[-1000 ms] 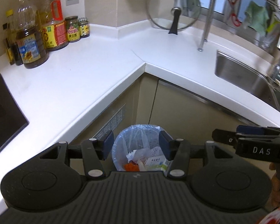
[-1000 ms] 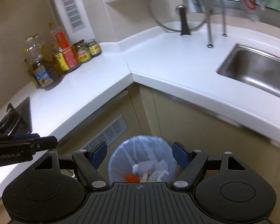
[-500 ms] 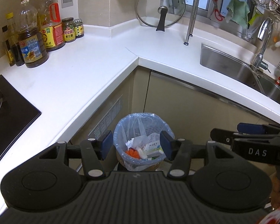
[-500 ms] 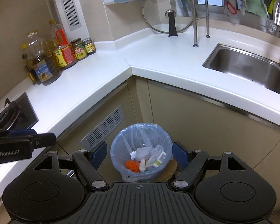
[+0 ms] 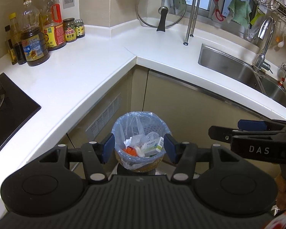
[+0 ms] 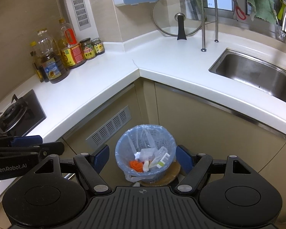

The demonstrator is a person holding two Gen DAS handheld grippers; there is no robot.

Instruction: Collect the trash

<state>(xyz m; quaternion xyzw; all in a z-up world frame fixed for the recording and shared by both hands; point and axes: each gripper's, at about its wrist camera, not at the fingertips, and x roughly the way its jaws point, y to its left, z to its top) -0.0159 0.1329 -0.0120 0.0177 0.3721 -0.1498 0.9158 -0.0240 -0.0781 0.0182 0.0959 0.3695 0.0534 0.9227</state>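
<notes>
We hold both grippers, left gripper (image 5: pixel 139 147) and right gripper (image 6: pixel 143 159), spread and empty above the blue-lined wastebasket (image 6: pixel 145 152) of trash.

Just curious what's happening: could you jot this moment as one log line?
step: trash collected | round blue-lined trash bin: on floor, holds scraps | left gripper: open, empty | right gripper: open, empty | white countertop

Left claw (image 5: pixel 139 148) and right claw (image 6: pixel 142 157) both tilt downward side by side, jaws apart, holding nothing.
</notes>
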